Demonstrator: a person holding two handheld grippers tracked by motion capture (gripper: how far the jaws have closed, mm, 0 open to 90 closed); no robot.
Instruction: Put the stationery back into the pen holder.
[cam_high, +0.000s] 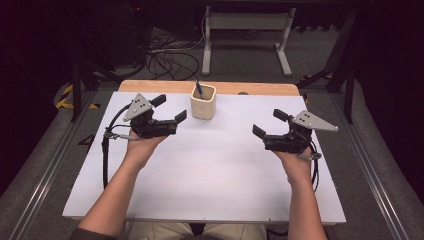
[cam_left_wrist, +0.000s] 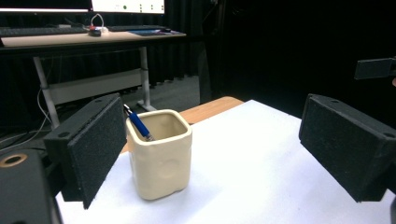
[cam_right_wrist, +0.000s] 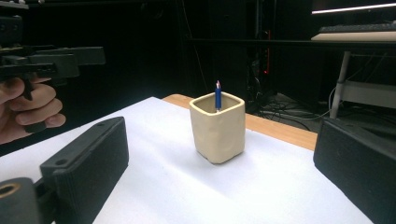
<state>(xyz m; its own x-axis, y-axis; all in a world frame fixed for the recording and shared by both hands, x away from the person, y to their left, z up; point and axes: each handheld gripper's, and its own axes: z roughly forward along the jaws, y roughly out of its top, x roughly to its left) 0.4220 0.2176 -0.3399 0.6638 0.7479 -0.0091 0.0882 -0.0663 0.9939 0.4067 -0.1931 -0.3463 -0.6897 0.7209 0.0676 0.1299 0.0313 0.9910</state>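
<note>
Squarely between both claws — left claw (cam_high: 171, 108) and right claw (cam_high: 269, 123) gaping, foam-padded — stands a glossy cream cup (cam_high: 203, 101); blue pen (cam_high: 198, 89) inside.

Both bare forearms reach up from the near edge over the table (cam_high: 200, 180), one on each side, well apart. The left hand (cam_high: 141, 142) grips the black left tongs (cam_high: 170, 108), topped by a grey three-cornered plate, with a black cable trailing off behind the wrist. Its jaws stand wide apart, holding nothing, and point toward the middle of the table. The right hand (cam_high: 295, 159) holds the matching black right tongs (cam_high: 269, 123), also bearing a grey three-cornered plate, with a cable looping by the wrist. These jaws too are spread wide and empty, angled inward.
</note>
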